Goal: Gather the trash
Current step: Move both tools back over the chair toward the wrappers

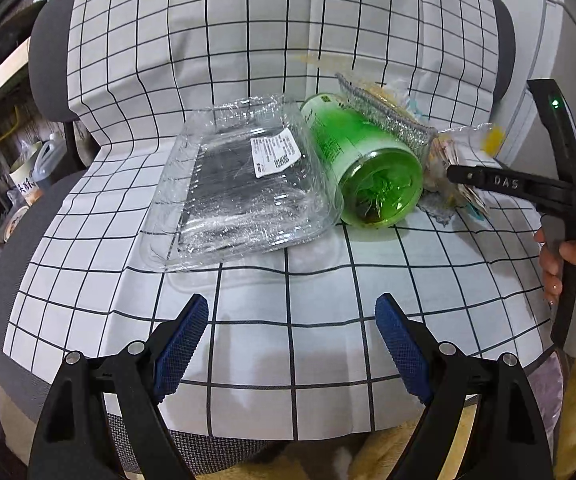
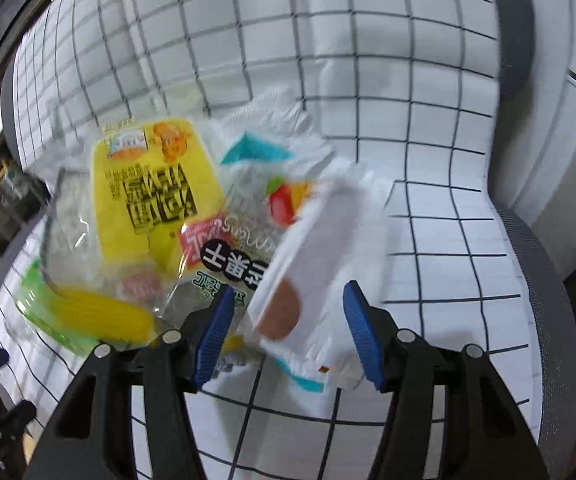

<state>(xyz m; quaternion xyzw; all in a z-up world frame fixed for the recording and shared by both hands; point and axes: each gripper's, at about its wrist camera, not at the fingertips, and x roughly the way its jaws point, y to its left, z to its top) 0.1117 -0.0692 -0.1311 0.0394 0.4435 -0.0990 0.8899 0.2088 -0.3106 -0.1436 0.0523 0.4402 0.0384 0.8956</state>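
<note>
The left gripper [image 1: 292,344] is hovering with its fingers spread wide and empty over the checked cloth [image 1: 328,360], the clear plastic tray [image 1: 240,188] and green bottle [image 1: 368,168] lying just ahead. The right gripper [image 2: 288,332] is holding its fingers partly open around a white wrapper [image 2: 312,276], apparently not pinching it.

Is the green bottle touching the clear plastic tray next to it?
Touching. In the left wrist view the green bottle lies on its side with its base pressed against the right wall of the clear plastic tray; no checked cloth shows between them.
</note>
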